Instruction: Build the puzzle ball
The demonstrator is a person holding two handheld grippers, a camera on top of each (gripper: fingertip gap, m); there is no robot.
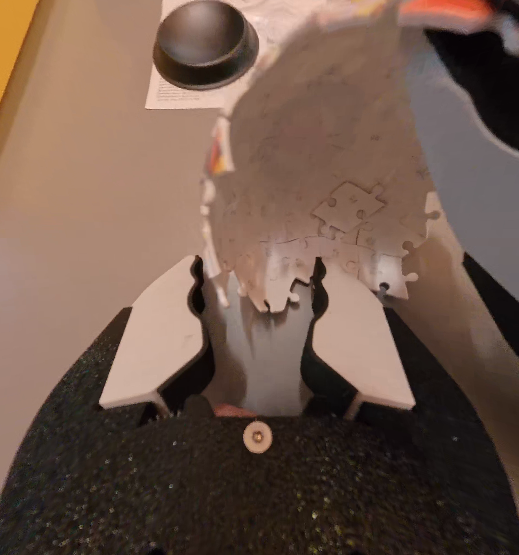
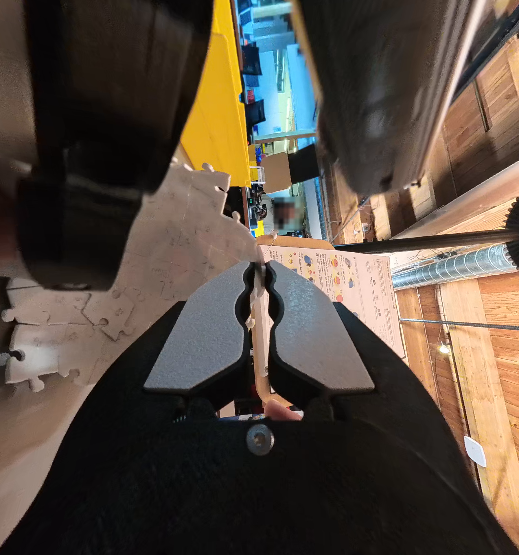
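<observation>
The partly built puzzle ball (image 1: 312, 144) is a curved white shell seen from its inner side, held in the air above the table. One piece (image 1: 350, 207) sits skewed on the inner surface near the lower rim. My left gripper (image 1: 258, 267) is open; the shell's jagged lower edge hangs between its fingers without touching them. My right gripper (image 2: 259, 279) is shut on the thin rim of the shell (image 2: 174, 240). The skewed piece (image 2: 108, 319) also shows there. The blurred dark left gripper (image 2: 87, 150) looms at the upper left of the right wrist view.
A round black stand (image 1: 205, 45) sits on a printed paper sheet (image 1: 186, 96) on the grey table (image 1: 87, 195). The blurred black and orange right gripper (image 1: 477, 45) fills the upper right. A printed instruction board (image 2: 357, 288) stands behind the right fingers. Tip to tip, the grippers are about 11 cm apart. The right gripper is farther from the skewed piece (image 2: 108, 319), some 10 cm, than the left, some 4 cm. Look for it in the left wrist view (image 1: 356, 205) too.
</observation>
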